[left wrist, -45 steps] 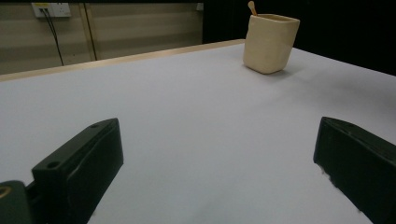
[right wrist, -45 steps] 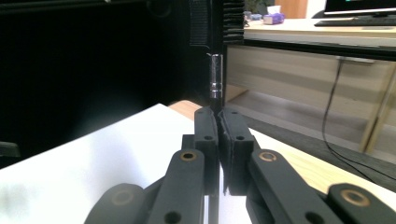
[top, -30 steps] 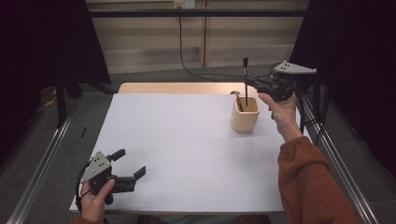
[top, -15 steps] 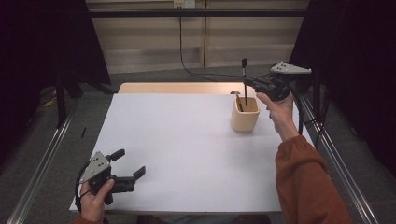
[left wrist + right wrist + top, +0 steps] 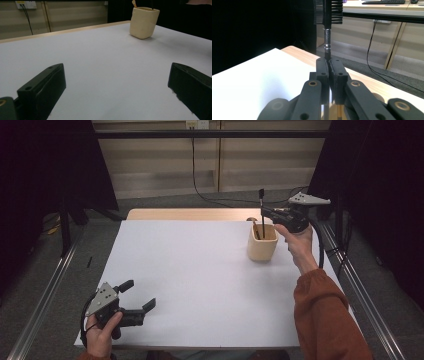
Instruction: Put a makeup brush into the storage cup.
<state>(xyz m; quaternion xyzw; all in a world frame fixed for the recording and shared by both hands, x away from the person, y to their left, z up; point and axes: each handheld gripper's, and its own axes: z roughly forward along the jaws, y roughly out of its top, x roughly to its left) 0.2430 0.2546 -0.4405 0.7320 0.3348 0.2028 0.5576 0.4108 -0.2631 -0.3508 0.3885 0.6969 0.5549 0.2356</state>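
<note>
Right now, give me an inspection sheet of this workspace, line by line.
Surface: white table top, bare across its middle, with a wooden strip along the far edge.
Job's things: cream cup near the far right corner; black brush upright, its lower end inside the cup; a light wooden stick also in the cup.
Clutter: nothing seen.
Grippers: right gripper shut on the brush shaft above the cup; left gripper open, low at the near left corner, holding nothing.
Cables: black cable from a wall socket down to the floor.
Surroundings: pale wall panels, dark curtains at both sides, metal rails along the table.
</note>
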